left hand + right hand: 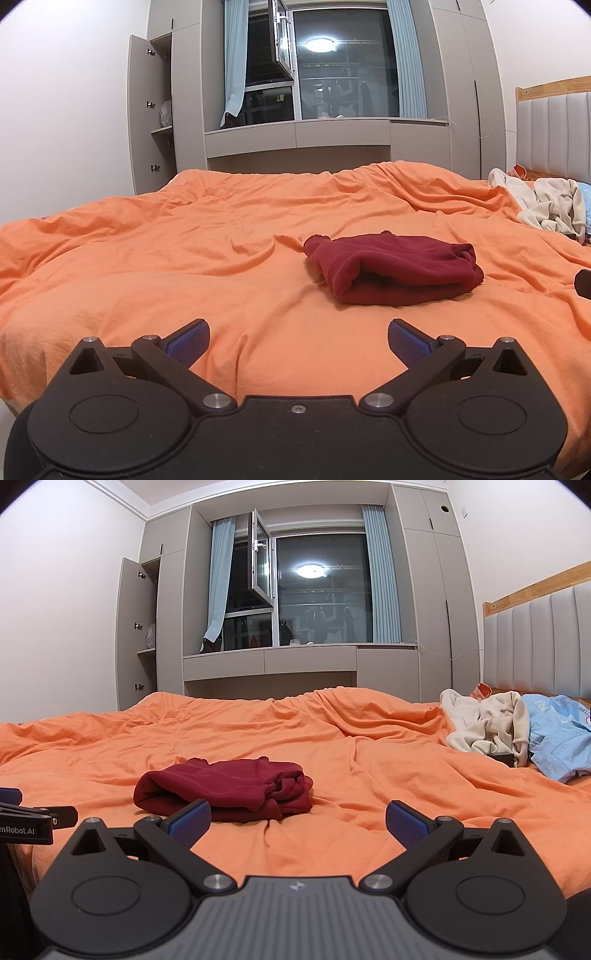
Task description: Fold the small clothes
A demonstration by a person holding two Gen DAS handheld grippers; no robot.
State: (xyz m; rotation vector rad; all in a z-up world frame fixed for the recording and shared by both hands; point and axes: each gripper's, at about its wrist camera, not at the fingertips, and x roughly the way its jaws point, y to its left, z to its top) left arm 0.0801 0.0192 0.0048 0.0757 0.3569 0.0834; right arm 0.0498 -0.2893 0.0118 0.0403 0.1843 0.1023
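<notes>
Lying on the orange bed cover [184, 258] is a dark red piece of clothing [391, 271], folded into a soft, thick bundle. In the left wrist view it sits at about 1 o'clock, a little way past the fingertips. In the right wrist view it sits at about 11 o'clock, and its near edge is partly hidden behind one blue pad [190, 821].

The left gripper [298, 339] is held low and level over the cover, pointing toward the window [332, 66]. Its two fingers are spread wide apart and hold nothing.

The right gripper [298, 821] is held the same way, low and flat, fingers spread wide, nothing between them. The left gripper peeks in at its 9 o'clock edge.

At 2 o'clock, near the grey headboard [535, 642], lies a heap of cream clothes [487, 727] touching a light blue shirt [557, 746].
</notes>
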